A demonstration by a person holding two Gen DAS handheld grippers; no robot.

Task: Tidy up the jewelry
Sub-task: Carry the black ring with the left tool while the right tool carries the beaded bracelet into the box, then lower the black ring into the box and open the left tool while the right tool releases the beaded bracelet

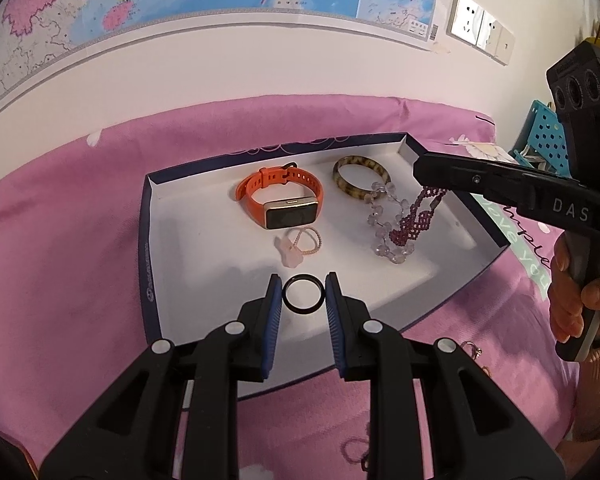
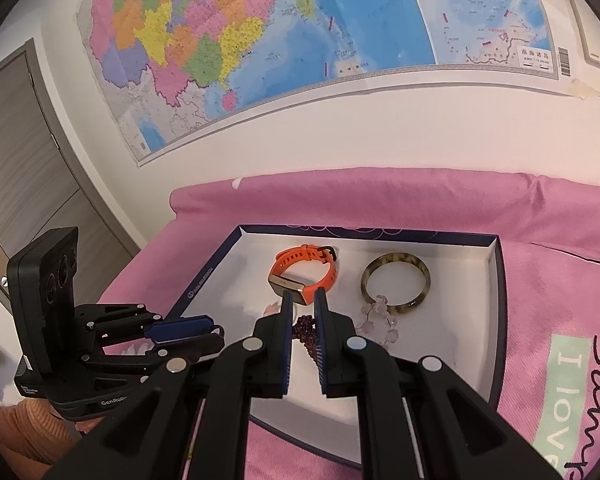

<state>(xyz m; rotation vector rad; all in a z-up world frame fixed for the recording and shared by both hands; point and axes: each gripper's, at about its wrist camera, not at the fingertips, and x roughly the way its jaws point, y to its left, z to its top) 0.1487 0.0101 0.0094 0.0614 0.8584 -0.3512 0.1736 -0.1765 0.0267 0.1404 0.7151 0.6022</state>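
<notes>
Closest in, the left gripper (image 1: pixel 303 290) pinches a thin black ring (image 1: pixel 303 295) between its blue ribbed pads (image 1: pixel 274 308), the ring held flat and open-faced just above the near part of the white tray floor. It is a plain, glossy, dark band, no stone on it.

The right gripper (image 2: pixel 301 312) comes in from the side, jaws drawn narrow on a dark red beaded bracelet (image 1: pixel 416 216); the woven garnet-coloured strand hangs from its tips and drapes down into the shallow navy-rimmed box (image 1: pixel 150 240). A hand (image 1: pixel 580 300) wraps that gripper's handle.

Just past the ring lies a small pale pink bead bracelet (image 1: pixel 306 240) with a rosy charm. Beside the red strand curls a clear crystal bracelet (image 1: pixel 384 232), its faceted beads touching a tortoiseshell bangle (image 1: pixel 360 178) further back. Left of the bangle sits an orange smart band (image 1: pixel 282 198), gold case, dark screen, strap looped shut.

The box rests on a pink cloth (image 1: pixel 68 216). Behind it, a colourful wall map (image 2: pixel 260 40).
</notes>
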